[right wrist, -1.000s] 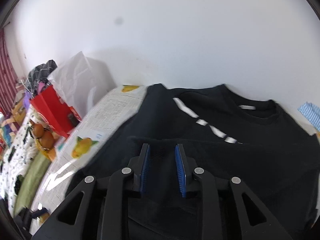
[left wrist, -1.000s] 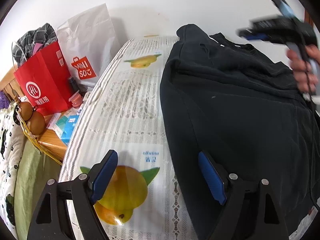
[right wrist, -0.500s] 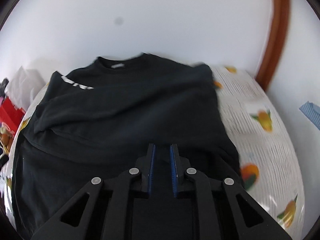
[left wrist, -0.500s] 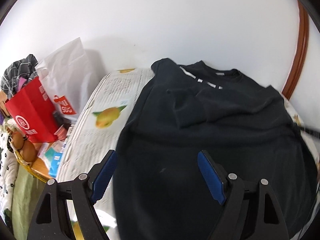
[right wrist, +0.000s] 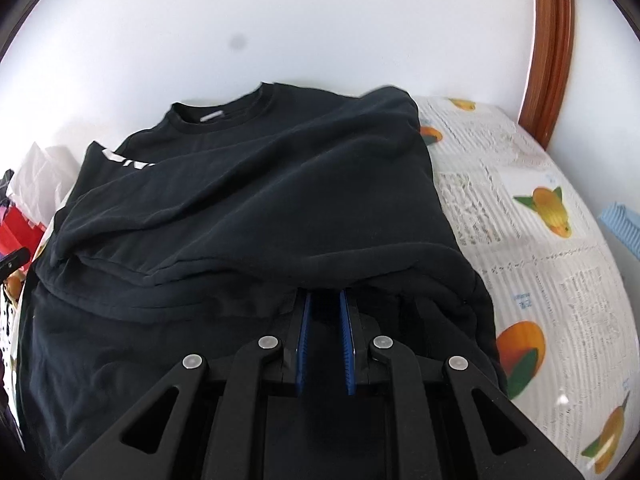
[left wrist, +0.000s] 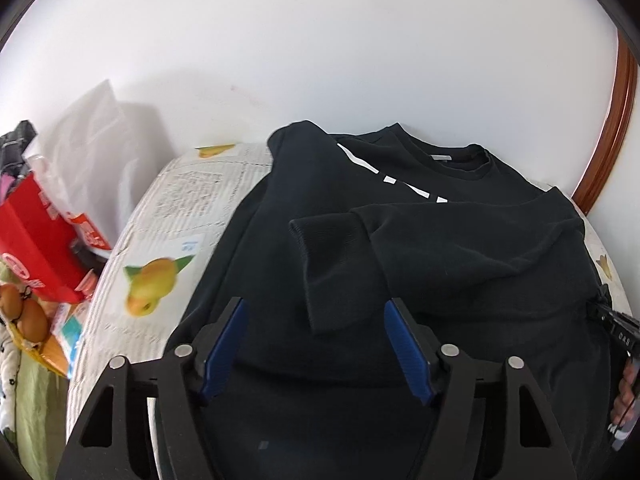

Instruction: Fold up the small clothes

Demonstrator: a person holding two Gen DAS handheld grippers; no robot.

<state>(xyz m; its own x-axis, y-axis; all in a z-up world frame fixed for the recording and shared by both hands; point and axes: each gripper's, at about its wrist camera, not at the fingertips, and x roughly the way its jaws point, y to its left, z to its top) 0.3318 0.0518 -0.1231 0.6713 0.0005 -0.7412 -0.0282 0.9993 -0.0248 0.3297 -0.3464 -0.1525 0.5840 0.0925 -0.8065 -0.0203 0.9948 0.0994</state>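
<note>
A black sweatshirt (left wrist: 440,248) with white lettering lies on the table, collar toward the wall. Its right sleeve is folded across the body, cuff (left wrist: 324,236) toward the left. My left gripper (left wrist: 316,316) is open, hovering over the sweatshirt's lower left part with nothing between its blue pads. In the right wrist view the sweatshirt (right wrist: 248,200) fills the middle. My right gripper (right wrist: 325,300) is nearly closed, its tips tucked under a fold of the black fabric; I cannot tell whether it pinches cloth.
The table wears a white cloth with fruit prints (right wrist: 548,208). A red paper bag (left wrist: 36,240), a white plastic bag (left wrist: 92,136) and eggs (left wrist: 24,312) stand left of the table. A brown door frame (right wrist: 552,40) rises at the right. White wall behind.
Both grippers have swung to face the sweatshirt squarely. The right gripper narrowed and dropped to the sweatshirt's right edge, its tips now under a fold. The left stayed open.
</note>
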